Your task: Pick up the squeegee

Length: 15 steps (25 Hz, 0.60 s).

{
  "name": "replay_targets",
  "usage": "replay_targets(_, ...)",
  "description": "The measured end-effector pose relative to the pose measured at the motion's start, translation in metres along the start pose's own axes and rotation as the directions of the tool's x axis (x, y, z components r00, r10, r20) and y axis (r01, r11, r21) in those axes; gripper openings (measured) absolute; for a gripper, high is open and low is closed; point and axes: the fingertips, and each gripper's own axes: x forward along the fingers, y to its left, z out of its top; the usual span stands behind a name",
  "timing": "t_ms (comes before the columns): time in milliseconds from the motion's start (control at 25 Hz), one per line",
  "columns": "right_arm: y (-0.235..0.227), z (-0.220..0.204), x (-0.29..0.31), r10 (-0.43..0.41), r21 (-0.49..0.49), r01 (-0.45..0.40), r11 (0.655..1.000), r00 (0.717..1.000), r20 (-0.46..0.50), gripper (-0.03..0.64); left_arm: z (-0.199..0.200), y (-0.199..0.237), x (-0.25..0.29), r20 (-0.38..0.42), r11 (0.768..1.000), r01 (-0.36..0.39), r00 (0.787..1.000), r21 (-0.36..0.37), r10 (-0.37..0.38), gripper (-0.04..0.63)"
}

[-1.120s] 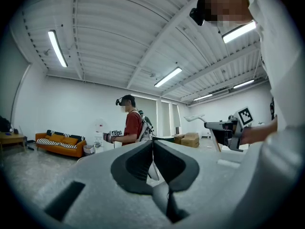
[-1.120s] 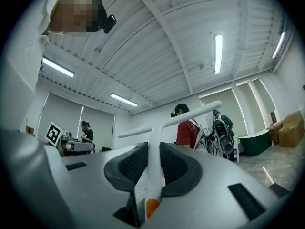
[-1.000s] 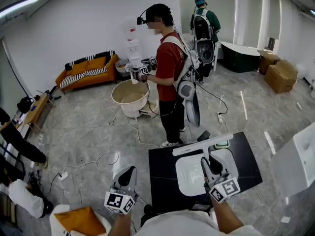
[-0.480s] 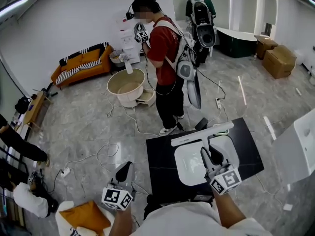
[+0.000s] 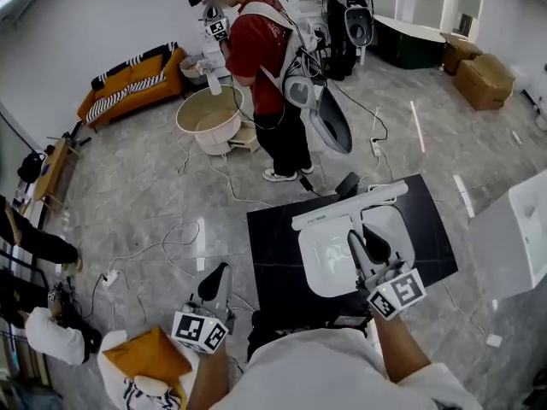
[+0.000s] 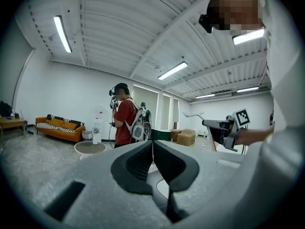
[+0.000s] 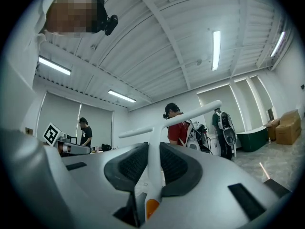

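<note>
**Three views, one room**

The head camera is looking steeply down on the left tongs (image 5: pixel 214 282) and right tongs (image 5: pixel 366 248). Each tongs camera is sitting close behind its jaws, facing level. All three are catching the person in red (image 5: pixel 258 48).

A person in a red shirt (image 5: pixel 261 54) stands on the grey marbled floor (image 5: pixel 128 203), just beside a round beige tub (image 5: pixel 208 120). An orange sofa with striped cushions (image 5: pixel 128 84) sits against the white wall. Thin white cables (image 5: pixel 175 272) trail over the floor. A white rectangular basin (image 5: pixel 325 263) lies on a black square slab (image 5: pixel 273 246). Brown cardboard boxes (image 5: pixel 483 79) stand far right, near a dark green bathtub (image 5: pixel 410 45).
</note>
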Motion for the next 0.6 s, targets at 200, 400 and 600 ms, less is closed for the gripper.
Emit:
replay_targets(200, 0.000, -0.007, 0.003, 0.006, 0.009, -0.006, 1.000, 1.000, -0.027, 0.080, -0.004, 0.000, 0.001, -0.006, 1.000, 0.008, 1.000, -0.013, -0.008, 0.017)
replay_targets(400, -0.002, -0.016, 0.006, 0.010, 0.022, -0.008, 1.000, 0.998, -0.056, 0.080, -0.017, -0.002, 0.003, -0.027, 0.999, 0.009, 1.000, -0.049, -0.010, 0.017)
replay_targets(600, -0.005, -0.030, 0.018, 0.007, 0.032, -0.004, 0.999, 0.997, -0.079, 0.080, -0.028, 0.006, 0.009, -0.034, 0.998, 0.015, 0.999, -0.063, -0.017, 0.017)
